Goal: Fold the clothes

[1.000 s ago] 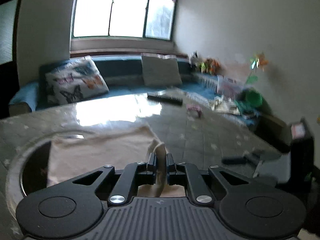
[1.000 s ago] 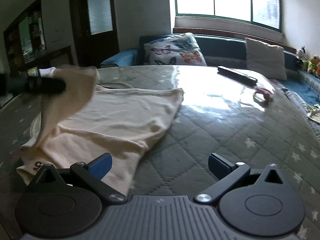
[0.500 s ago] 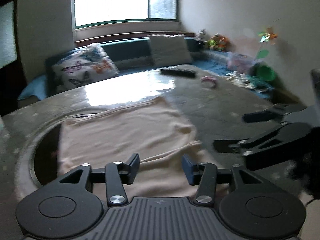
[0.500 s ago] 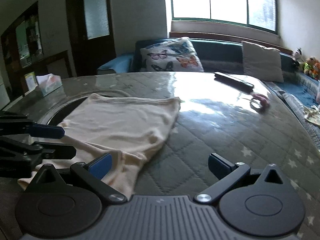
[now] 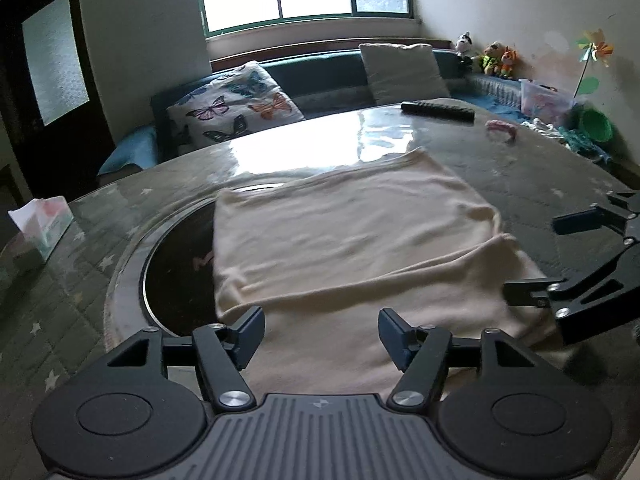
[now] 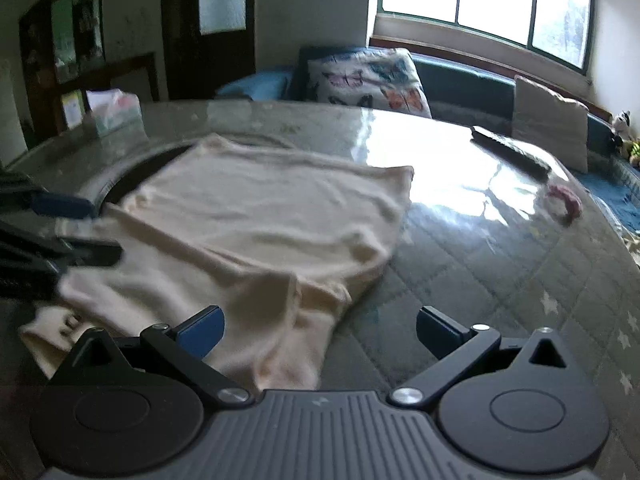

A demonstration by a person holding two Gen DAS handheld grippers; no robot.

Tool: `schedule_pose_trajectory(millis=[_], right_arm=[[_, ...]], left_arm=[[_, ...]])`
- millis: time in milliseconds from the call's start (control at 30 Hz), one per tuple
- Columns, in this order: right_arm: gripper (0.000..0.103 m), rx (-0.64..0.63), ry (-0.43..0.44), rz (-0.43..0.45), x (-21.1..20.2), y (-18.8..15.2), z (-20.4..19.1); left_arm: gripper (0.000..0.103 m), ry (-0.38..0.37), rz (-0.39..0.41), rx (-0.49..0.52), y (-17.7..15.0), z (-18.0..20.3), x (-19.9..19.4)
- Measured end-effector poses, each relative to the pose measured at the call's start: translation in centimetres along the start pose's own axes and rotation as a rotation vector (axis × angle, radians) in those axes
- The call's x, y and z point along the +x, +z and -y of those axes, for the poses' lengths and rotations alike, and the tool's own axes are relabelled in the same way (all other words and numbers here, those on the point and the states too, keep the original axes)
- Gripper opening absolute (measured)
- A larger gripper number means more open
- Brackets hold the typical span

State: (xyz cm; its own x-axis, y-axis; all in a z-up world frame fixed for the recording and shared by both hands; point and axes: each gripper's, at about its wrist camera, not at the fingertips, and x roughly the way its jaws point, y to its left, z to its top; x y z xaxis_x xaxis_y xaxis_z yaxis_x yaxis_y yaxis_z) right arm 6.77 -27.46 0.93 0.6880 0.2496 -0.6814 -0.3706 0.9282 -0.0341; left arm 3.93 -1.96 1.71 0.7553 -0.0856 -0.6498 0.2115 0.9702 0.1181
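Note:
A cream garment (image 5: 352, 240) lies spread on the round glass-topped table (image 5: 540, 176), with a folded-over layer along its near side. It also shows in the right wrist view (image 6: 260, 232). My left gripper (image 5: 320, 334) is open and empty, just above the garment's near edge. My right gripper (image 6: 318, 330) is open and empty over the garment's near right corner. The right gripper shows at the right of the left wrist view (image 5: 576, 256). The left gripper shows at the left of the right wrist view (image 6: 60, 224).
A dark round inset (image 5: 176, 264) lies under the garment's left part. A tissue box (image 5: 40, 224) stands at the table's left. A black remote (image 5: 438, 111) and a pink object (image 5: 502, 127) lie at the far side. A sofa with cushions (image 5: 236, 108) stands behind.
My left gripper let go of the garment fold it held a second ago and opened. The fold now lies flat. Both grippers have drawn back toward the near edge.

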Motion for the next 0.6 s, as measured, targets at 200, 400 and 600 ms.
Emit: schedule_pose_trajectory(millis=[200, 400, 600], right_arm=[[0.103, 0.004, -0.017, -0.020, -0.1, -0.3, 0.7], [0.103, -0.007, -0.014, 0.033, -0.2, 1.5, 0.2], [0.103, 0.011, -0.015, 0.030, 1.7, 2.4, -0.3]], left_arm=[[0.071, 0.010, -0.012, -0.016, -0.4, -1.1, 0.5], [0.076, 0.029, -0.008, -0.032, -0.3, -2.0, 0.6], [0.078, 0.078, -0.006, -0.052, -0.2, -3.9, 1.2]])
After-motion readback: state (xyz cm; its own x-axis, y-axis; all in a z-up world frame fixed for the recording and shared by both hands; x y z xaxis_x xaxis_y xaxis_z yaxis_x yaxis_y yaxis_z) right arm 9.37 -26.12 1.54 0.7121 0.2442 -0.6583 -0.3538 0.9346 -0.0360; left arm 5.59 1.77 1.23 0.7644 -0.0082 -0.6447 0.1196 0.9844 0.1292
